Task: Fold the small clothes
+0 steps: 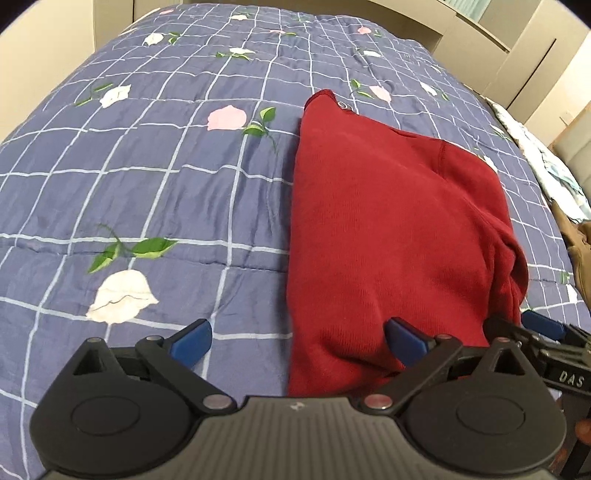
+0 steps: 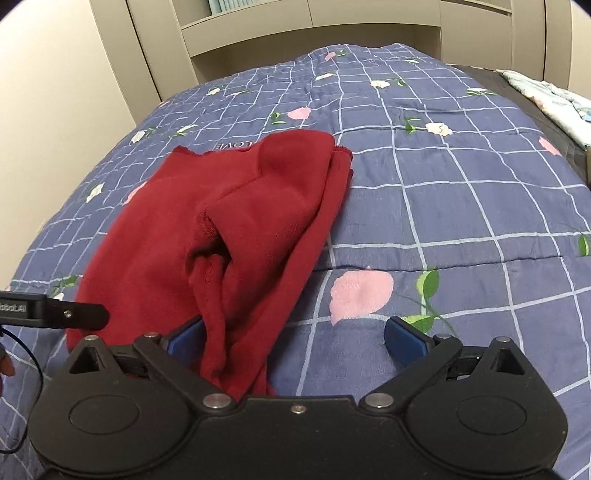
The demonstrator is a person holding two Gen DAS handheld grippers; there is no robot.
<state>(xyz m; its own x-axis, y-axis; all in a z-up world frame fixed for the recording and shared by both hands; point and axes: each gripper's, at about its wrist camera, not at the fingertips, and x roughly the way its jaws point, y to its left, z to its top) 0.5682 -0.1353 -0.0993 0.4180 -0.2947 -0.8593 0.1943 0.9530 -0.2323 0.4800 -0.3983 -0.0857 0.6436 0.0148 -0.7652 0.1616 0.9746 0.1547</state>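
A small dark red garment (image 1: 388, 229) lies partly folded on the blue floral quilt (image 1: 166, 184). My left gripper (image 1: 297, 341) is open, low over the garment's near left edge; its right finger rests over the red cloth and its left finger is over the quilt. In the right wrist view the garment (image 2: 229, 229) lies bunched with its near end between the fingers. My right gripper (image 2: 293, 341) is open, its left finger partly hidden behind the cloth. The right gripper's fingertips (image 1: 539, 325) also show in the left wrist view at the garment's right corner.
The quilt (image 2: 461, 221) covers a bed. Beige cupboards and shelves (image 2: 295, 26) stand beyond it. A light patterned cloth (image 2: 546, 96) lies at the bed's right side. A brown item (image 1: 580, 243) sits at the right edge. The left gripper's body (image 2: 55, 314) enters from the left.
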